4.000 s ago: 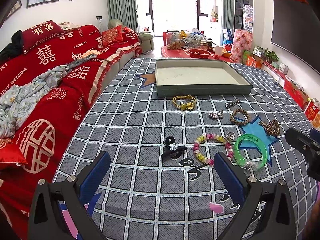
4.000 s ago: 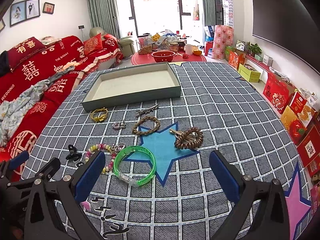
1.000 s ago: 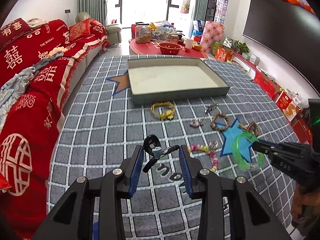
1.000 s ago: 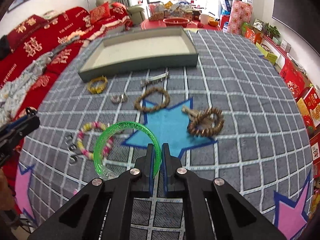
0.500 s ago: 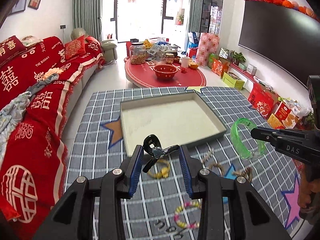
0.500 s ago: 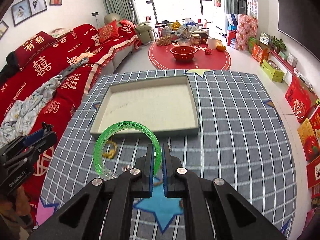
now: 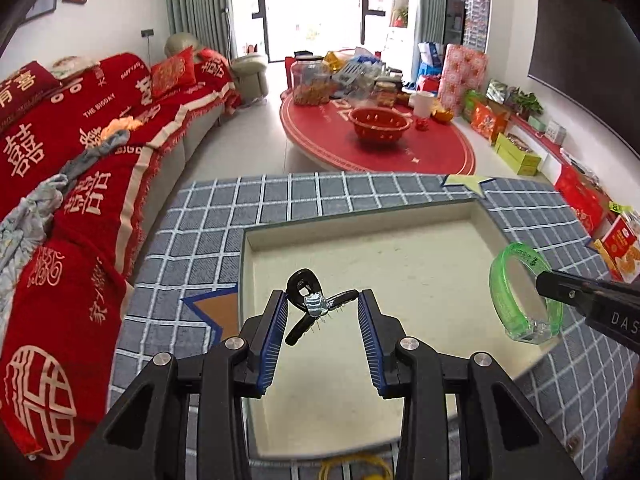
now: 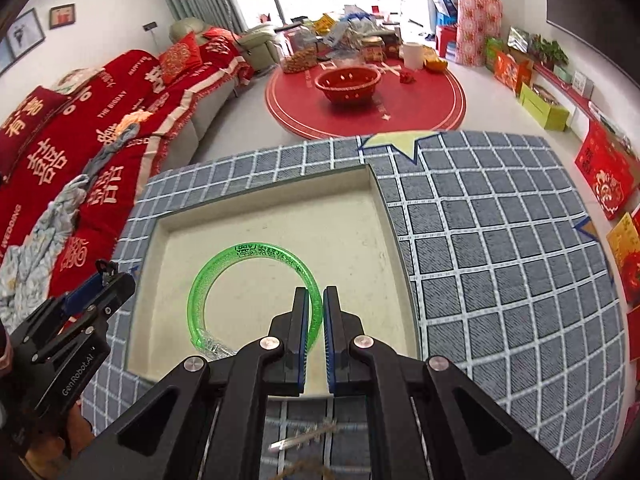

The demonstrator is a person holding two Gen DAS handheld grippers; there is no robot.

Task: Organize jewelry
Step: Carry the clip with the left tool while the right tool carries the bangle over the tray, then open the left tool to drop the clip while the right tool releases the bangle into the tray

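Now both grippers hang over the shallow tray point(image 7: 362, 220) on the checked table point(image 8: 500, 260), each carrying a piece, presumably to drop it inside. The left gripper point(image 7: 322, 306), jaws partly closed, pinches a black hair clip point(image 7: 314, 304) crosswise, while the right gripper point(image 8: 316, 312), jaws nearly together, clamps the rim of a green bangle point(image 8: 256, 296). The tray floor looks bare, so nothing blocks a release; a yellow band point(image 7: 354, 468) lies outside its near wall.

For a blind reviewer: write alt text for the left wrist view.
The left gripper holds a black hair clip above an empty shallow tray on a grey checked cloth. At right, the right gripper holds a green bangle over the tray; a red sofa stands at left.
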